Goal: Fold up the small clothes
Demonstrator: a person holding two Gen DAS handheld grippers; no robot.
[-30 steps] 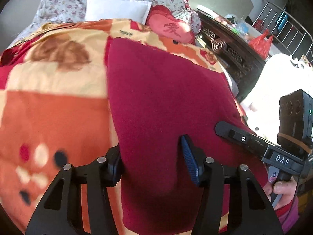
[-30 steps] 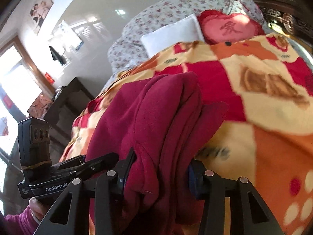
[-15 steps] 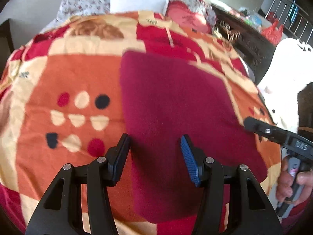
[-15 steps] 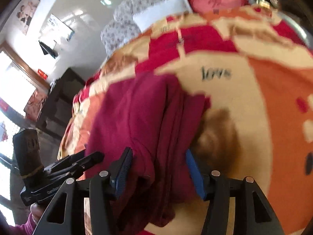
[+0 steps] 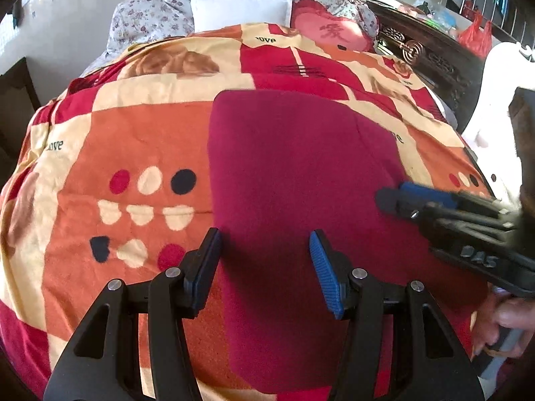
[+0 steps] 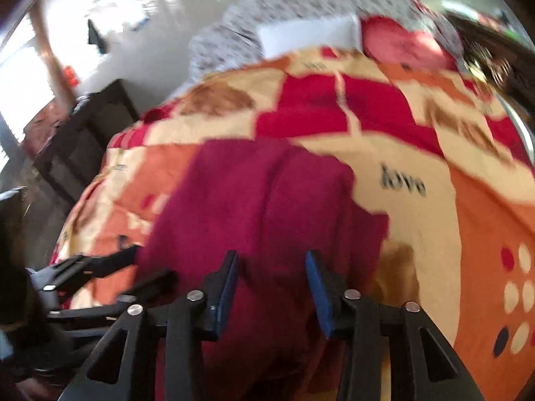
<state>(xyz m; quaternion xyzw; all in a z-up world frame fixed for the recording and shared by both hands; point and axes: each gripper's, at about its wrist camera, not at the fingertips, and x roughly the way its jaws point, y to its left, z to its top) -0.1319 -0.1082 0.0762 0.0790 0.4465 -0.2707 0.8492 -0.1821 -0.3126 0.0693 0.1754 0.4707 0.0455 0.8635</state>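
Garment: we see the dark red garment (image 5: 294, 180) lying folded flat on our orange and red patterned blanket (image 5: 127, 140), near its front edge.
Left gripper: our left gripper (image 5: 265, 260) hangs over the garment's near left part, jaws apart and gripping nothing.
Right gripper: our right gripper (image 6: 272, 284) has just been closing; the cloth shows between its jaws, but with the blur we cannot tell whether the pads press it.
Background: white pillow (image 5: 240, 11), red heart cushion (image 5: 329, 31).

The right gripper (image 6: 271, 287) — jaws just closing — hovers over the maroon garment (image 6: 267, 207) on the patterned blanket (image 6: 468, 217).
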